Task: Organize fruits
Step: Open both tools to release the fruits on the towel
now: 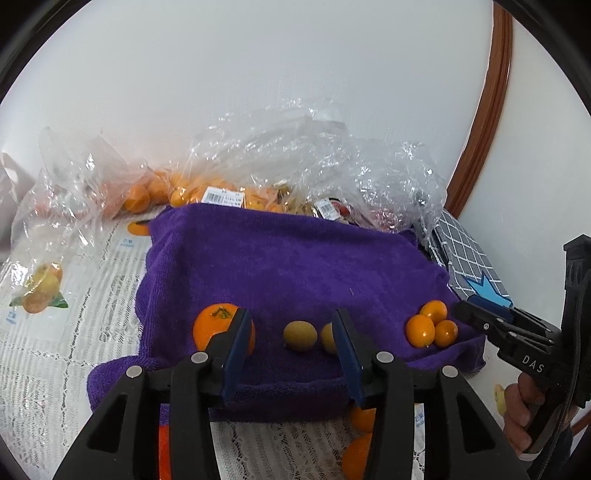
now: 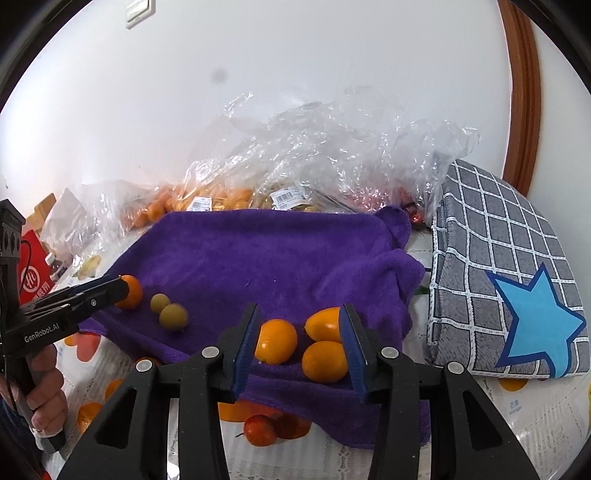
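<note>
A plain white wall (image 2: 295, 92) fills the background, evenly lit. To its right runs a curved brown wooden frame (image 2: 522, 103)—below that frame lies a grey checked cushion with a blue star (image 2: 509, 280)—and high on the wall's left sits a pale switch plate (image 2: 138, 13).

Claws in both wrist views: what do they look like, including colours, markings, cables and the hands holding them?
Both are black plastic with blue finger pads and silver pivot pins. The right claw reads "DAS" in white and has a dark cable by its handle; a bare hand grips it. The left claw reads "GenRobot.AI"; its holder's hand is also bare.
</note>
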Available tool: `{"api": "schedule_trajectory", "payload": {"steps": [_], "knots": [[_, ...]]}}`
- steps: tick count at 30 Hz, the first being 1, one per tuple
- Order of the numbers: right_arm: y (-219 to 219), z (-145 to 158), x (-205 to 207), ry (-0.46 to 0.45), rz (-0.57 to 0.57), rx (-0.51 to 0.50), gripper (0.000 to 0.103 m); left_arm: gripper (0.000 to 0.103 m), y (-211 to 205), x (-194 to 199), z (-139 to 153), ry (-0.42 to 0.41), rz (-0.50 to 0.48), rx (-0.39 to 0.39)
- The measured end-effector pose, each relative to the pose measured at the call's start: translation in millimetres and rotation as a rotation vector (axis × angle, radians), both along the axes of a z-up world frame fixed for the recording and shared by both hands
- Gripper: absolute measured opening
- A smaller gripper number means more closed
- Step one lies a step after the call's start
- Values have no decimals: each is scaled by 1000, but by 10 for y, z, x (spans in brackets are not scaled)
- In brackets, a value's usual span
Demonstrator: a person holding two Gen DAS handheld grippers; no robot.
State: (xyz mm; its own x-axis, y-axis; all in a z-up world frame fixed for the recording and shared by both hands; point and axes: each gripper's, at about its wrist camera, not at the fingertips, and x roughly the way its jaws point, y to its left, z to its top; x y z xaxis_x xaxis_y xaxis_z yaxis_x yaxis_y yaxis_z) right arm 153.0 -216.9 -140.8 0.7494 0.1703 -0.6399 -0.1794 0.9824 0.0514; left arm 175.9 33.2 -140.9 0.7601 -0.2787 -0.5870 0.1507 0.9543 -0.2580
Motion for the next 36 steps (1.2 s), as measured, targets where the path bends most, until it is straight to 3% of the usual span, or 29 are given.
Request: {"api": "schedule_trajectory", "payload": {"steps": [10,19,36], "knots": [[91,63,-182,-49,9,30,44,43,22,-75,47,-38,13,17],[197,15,-251,9,36,48,44,33,20,-110,67,-34,-29,22],[240,-108,-460,92,35,85,44,33,398,-358,54,-4,8,24]]}}
